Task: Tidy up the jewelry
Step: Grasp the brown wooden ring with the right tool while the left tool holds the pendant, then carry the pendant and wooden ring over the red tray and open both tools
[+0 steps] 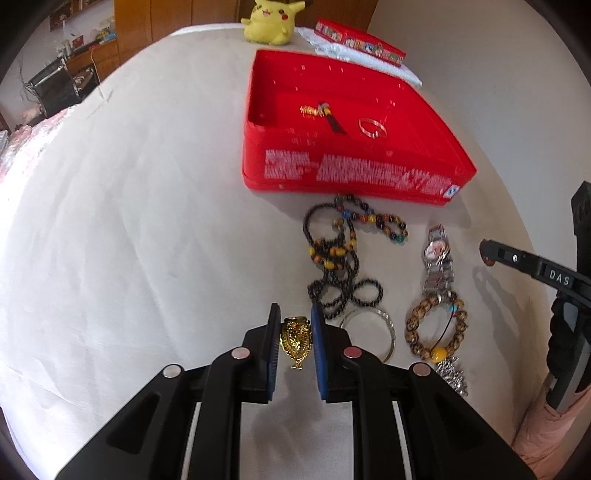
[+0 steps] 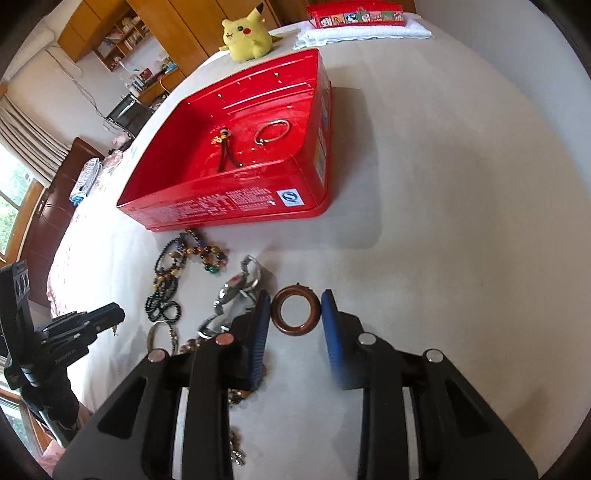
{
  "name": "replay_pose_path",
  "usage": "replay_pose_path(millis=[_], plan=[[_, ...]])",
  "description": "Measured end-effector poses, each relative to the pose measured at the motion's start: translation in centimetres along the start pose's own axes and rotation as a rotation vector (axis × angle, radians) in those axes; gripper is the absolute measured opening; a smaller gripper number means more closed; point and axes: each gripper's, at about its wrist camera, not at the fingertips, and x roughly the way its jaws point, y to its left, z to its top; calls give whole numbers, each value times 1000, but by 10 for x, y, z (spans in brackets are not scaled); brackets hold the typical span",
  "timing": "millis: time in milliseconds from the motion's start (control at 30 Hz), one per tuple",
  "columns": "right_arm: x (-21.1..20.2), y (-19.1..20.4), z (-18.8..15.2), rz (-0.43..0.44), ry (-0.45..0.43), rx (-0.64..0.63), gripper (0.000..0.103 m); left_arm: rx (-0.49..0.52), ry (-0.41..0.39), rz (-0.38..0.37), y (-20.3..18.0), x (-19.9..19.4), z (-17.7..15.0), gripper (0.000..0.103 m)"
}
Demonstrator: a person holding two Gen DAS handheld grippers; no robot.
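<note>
Two grips, gold ring [image 1: 295,341] inside left hand-held gripper [image 1: 295,325], wooden ring [image 2: 296,311] inside right hand-held gripper [image 2: 295,310]

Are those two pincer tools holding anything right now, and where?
Left hand-held gripper: gold ring, pinched across its sides. Right hand-held gripper: brown wooden ring, gripped by its outer rim.

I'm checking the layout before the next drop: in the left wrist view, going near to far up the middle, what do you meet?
Gold ring in the left tool → black bead necklace → red tin → yellow plush toy.
</note>
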Motion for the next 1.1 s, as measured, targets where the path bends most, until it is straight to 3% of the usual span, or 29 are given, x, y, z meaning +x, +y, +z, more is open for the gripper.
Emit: replay_pose_path(millis=[200,500,767,1100], plan=[[-17,11,16,-10,-41,-27,27,3,-39,13,-3,-23,15,16],[-29,35,60,14,-102,-57,27,7,-115,10,-17,-43,71,16],[-18,47,92,13,-137,-58,27,-5,-183,22,-28,-30,110,16],[22,60,145,-64,-183,-80,27,-2,-247,49,-36,10,161,16]])
